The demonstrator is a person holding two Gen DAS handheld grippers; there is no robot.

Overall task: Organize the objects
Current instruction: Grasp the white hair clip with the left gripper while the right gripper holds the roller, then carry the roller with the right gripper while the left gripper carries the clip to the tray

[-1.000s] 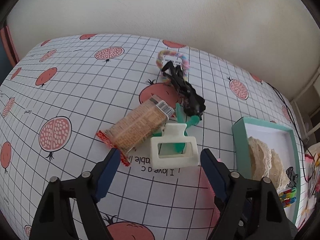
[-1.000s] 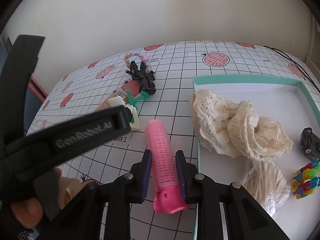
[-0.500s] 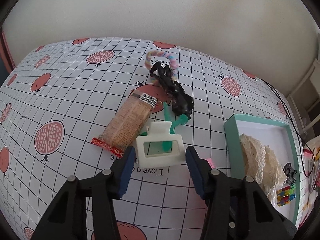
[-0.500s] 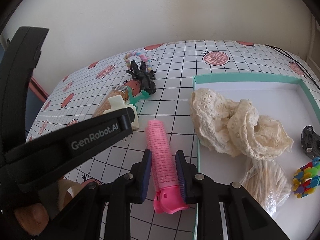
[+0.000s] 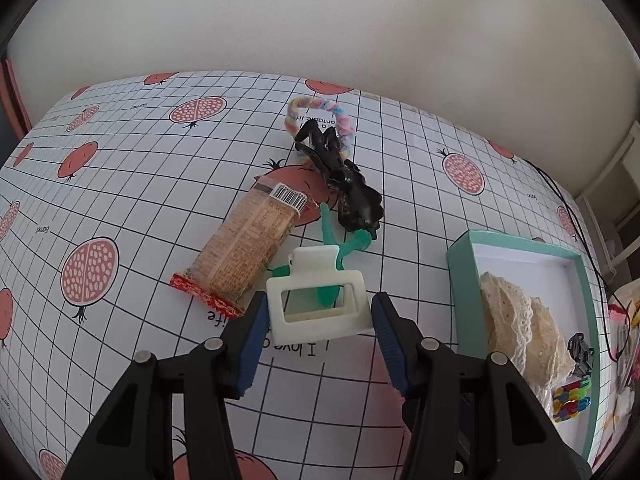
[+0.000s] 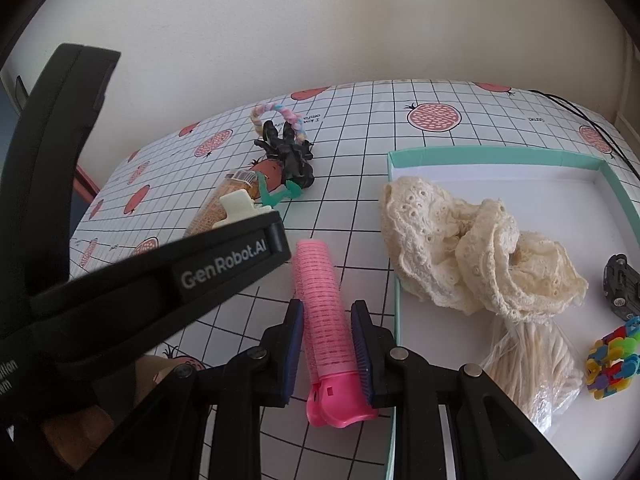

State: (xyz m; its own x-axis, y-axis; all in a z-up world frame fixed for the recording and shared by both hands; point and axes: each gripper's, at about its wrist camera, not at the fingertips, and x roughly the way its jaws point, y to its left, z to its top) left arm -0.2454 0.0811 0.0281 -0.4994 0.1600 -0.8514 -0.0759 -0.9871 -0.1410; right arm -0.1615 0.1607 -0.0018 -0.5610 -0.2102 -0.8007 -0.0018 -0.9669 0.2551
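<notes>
From the left wrist, the left gripper (image 5: 318,316) stands spread around the white claw clip (image 5: 316,304) on the table (image 5: 120,160), bare cloth to its left. The right wrist alone shows the right gripper (image 6: 326,334) pinching the pink roller (image 6: 320,300) just beside the teal box (image 6: 480,156) edge.

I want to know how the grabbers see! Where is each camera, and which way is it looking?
Left wrist: sits on the left gripper, looking forward along its fingers at the white hair claw.
Right wrist: sits on the right gripper, looking at the pink roller; the left gripper's black arm crosses it.
Both show the teal box and the black clip.
</notes>
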